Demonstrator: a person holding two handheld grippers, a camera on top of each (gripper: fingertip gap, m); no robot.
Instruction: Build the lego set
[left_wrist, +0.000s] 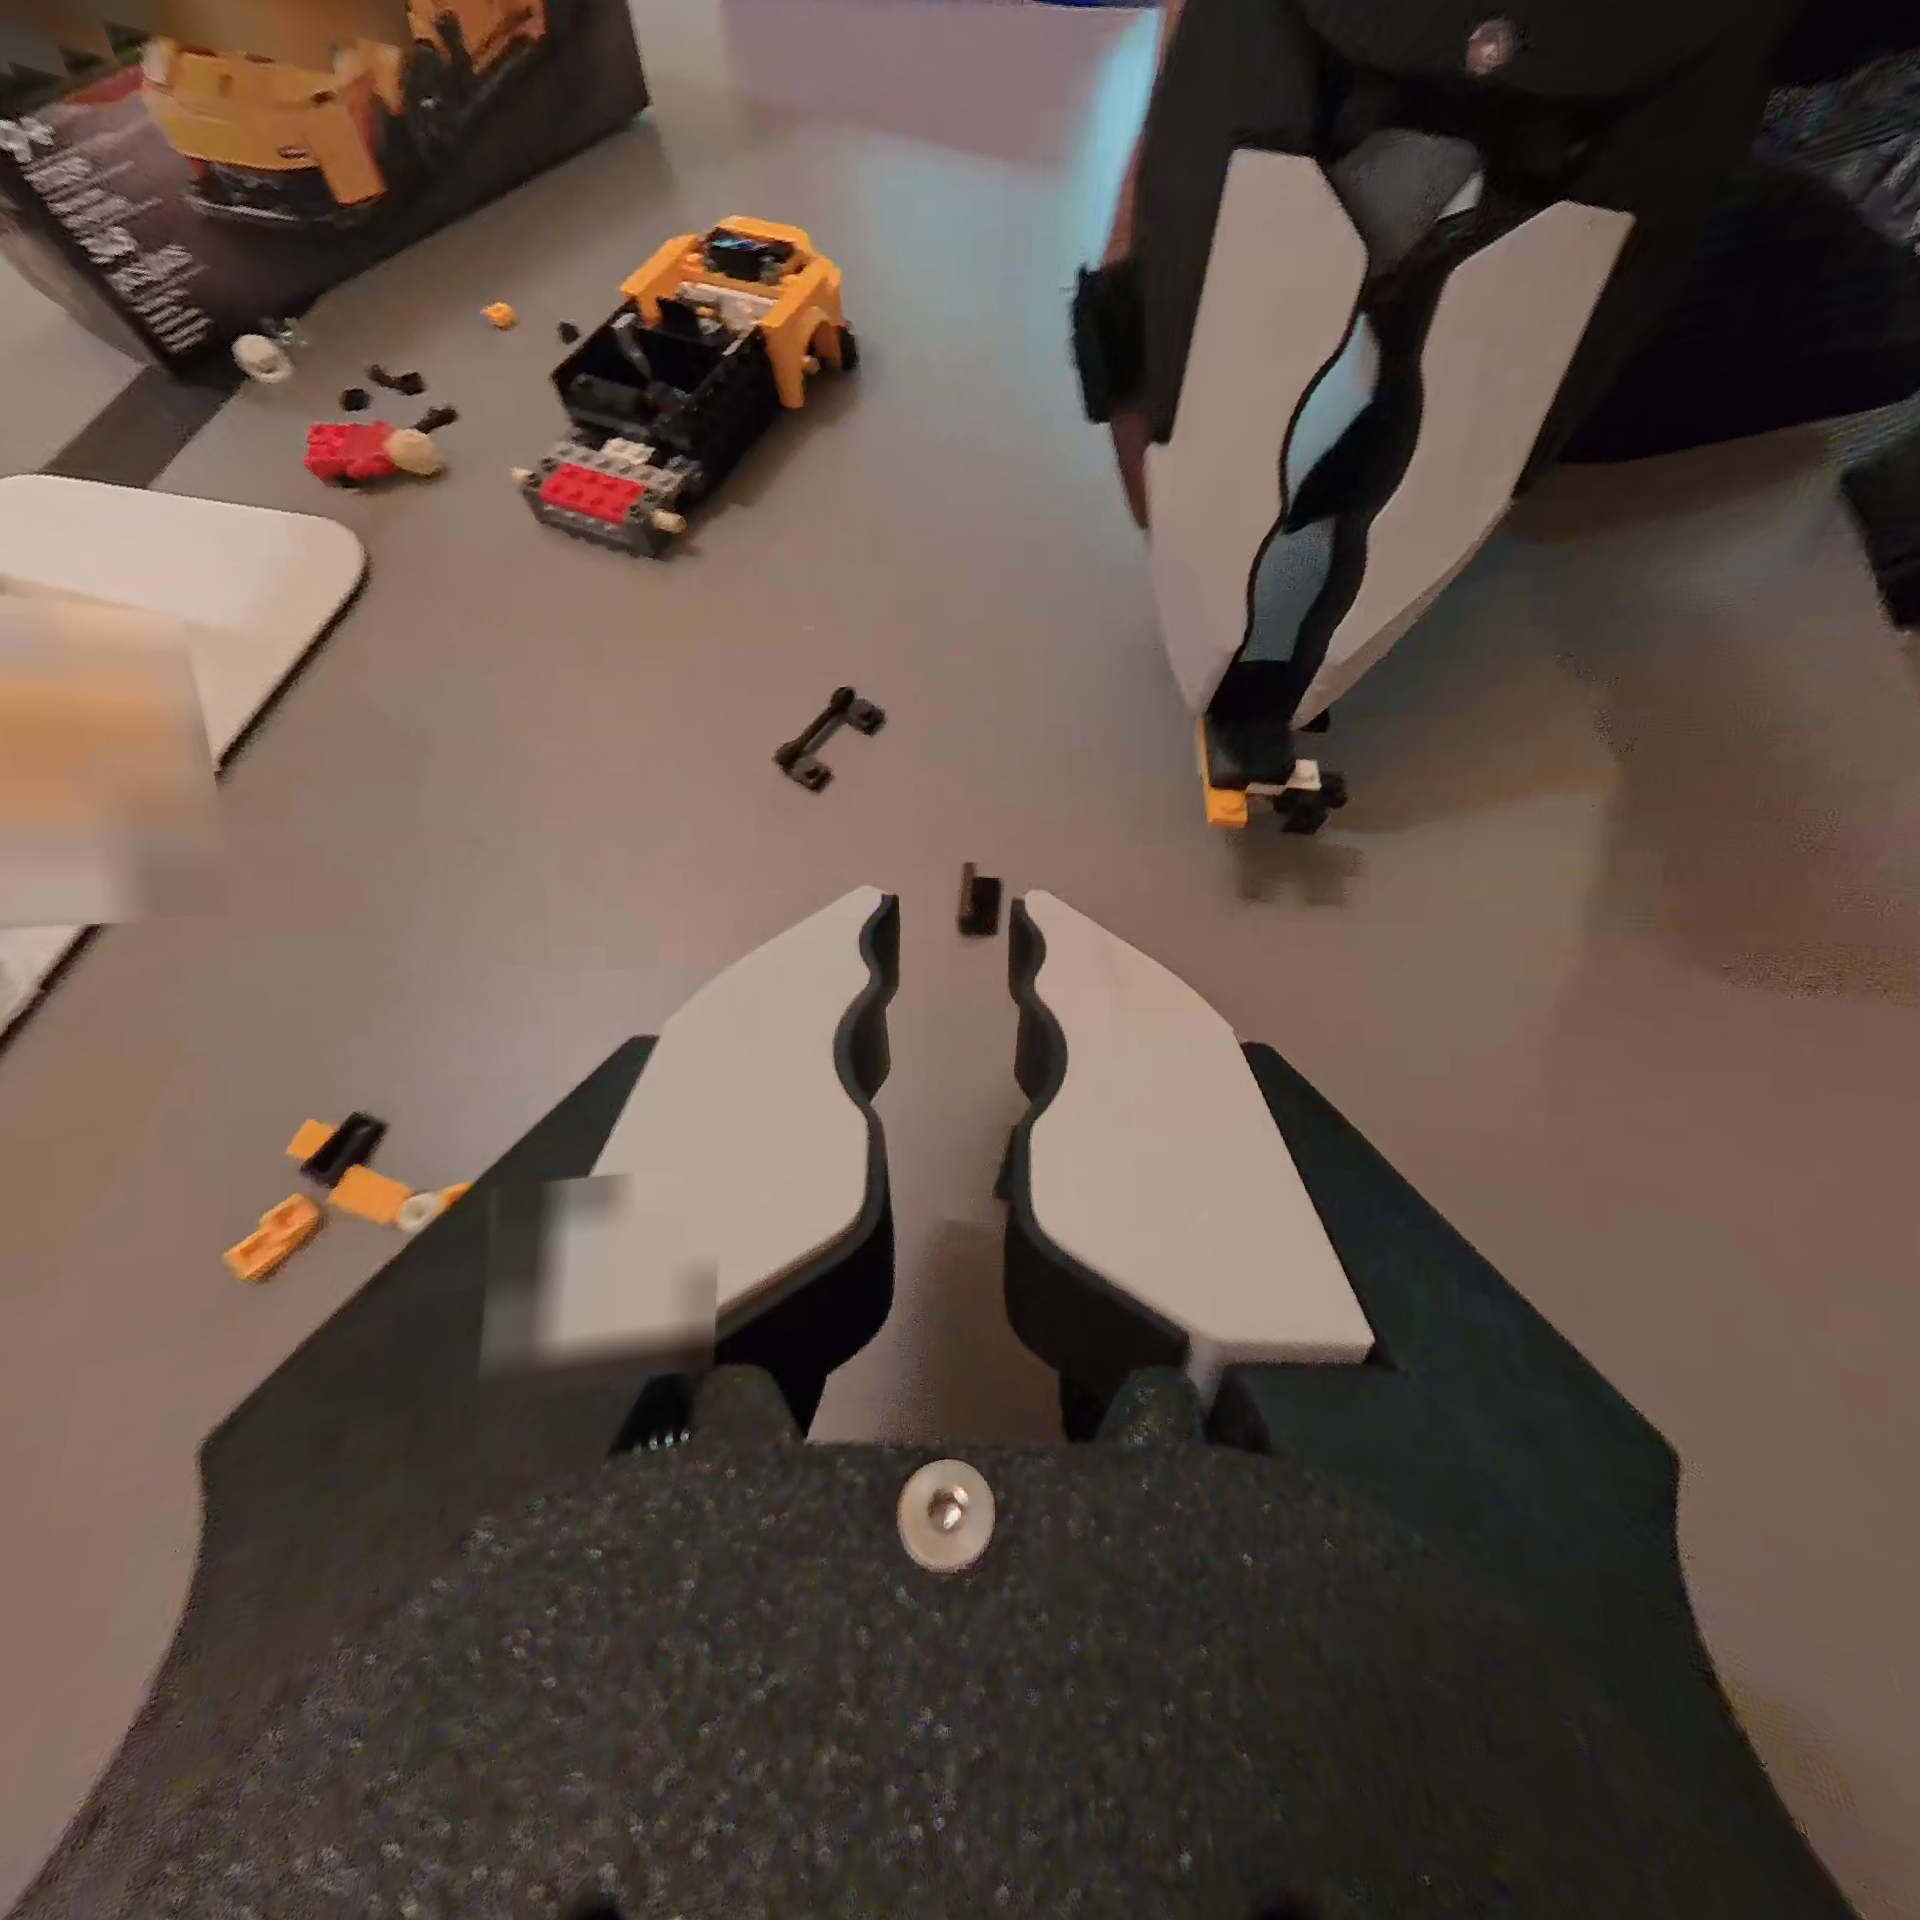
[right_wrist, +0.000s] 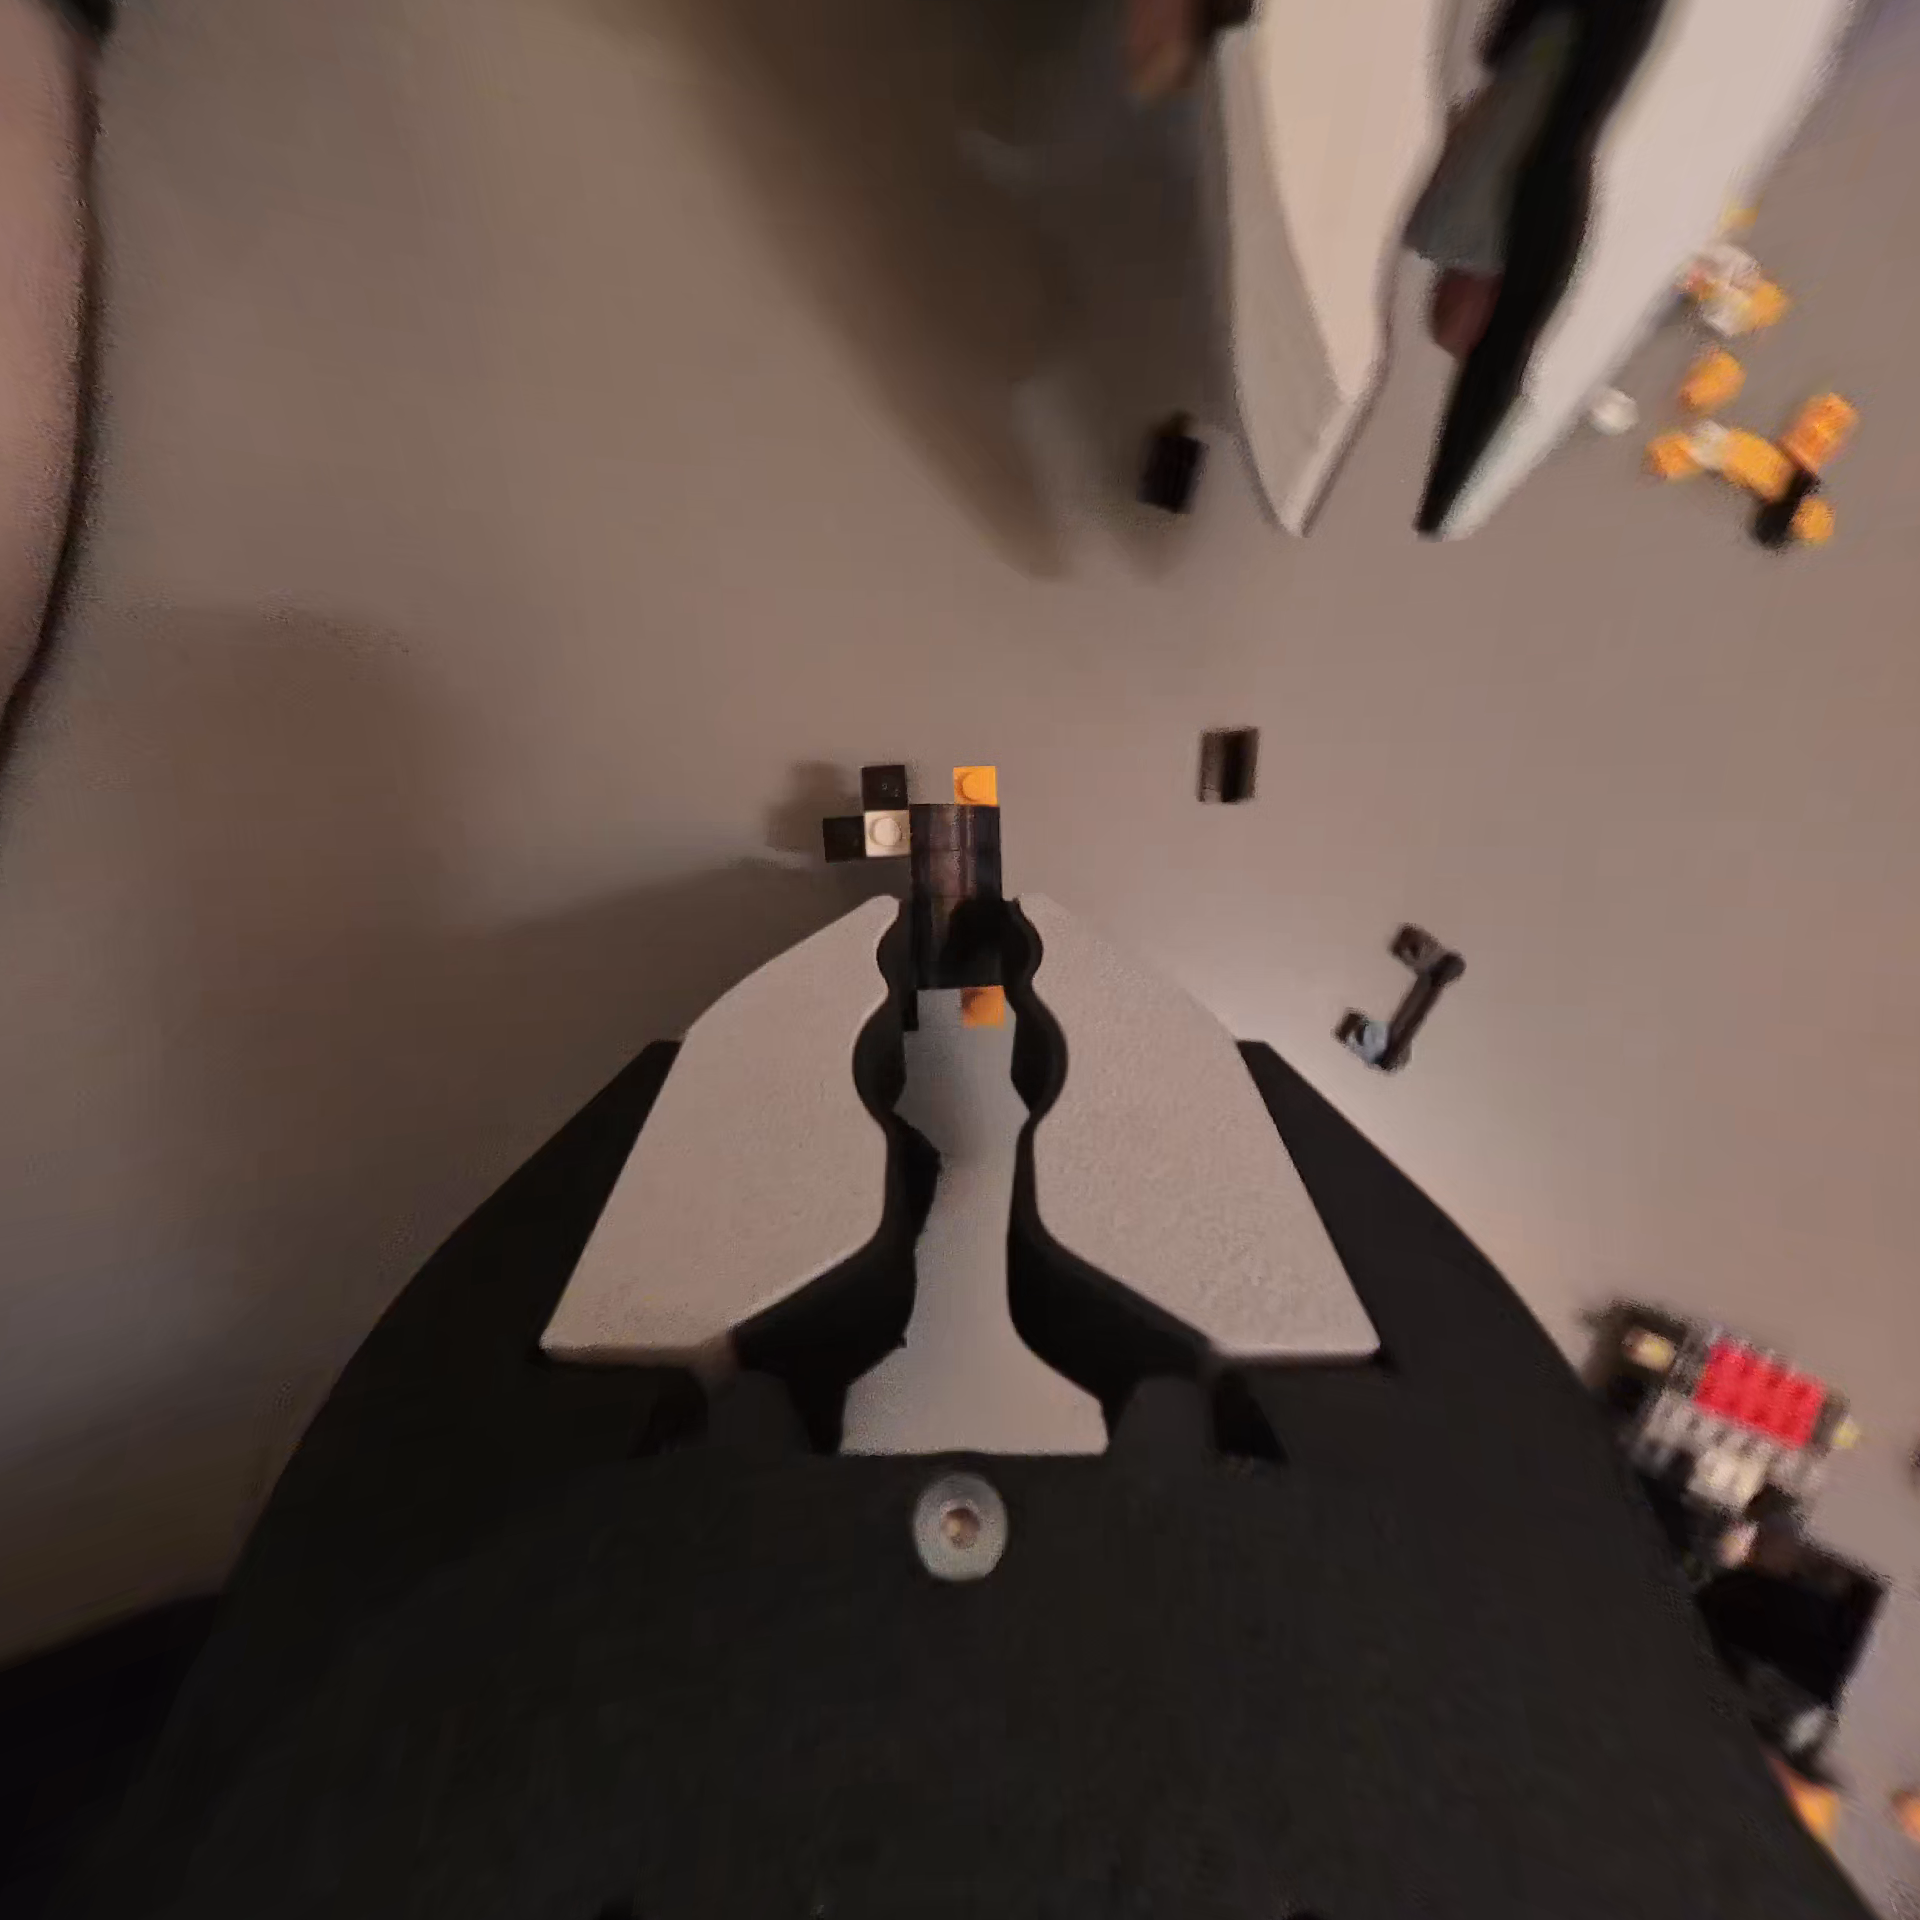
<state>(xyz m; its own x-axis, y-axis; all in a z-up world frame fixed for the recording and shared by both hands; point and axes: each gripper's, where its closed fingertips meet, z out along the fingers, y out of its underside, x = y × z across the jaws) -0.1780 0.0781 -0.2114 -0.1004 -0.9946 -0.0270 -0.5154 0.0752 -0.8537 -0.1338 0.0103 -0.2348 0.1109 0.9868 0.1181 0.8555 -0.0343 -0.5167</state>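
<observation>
My left gripper is open and empty, low over the grey table. A small black brick lies just past its fingertips, in line with the gap. My right gripper is shut on a small black, orange and white sub-assembly and presses it onto the table; it also shows in the left wrist view. A black bar piece lies in the middle. The partly built orange and black car with a red plate at its front stands farther back.
The set's box stands at the back left. A red part with a tan piece and small black bits lie by the car. Loose orange and black plates lie at the left. A white sheet lies at the left edge. One gripper's finger ends stand about 9 centimetres off the other's. From the left gripper's tips to the small black brick is close to 6 centimetres. It turns up in the right wrist view as well.
</observation>
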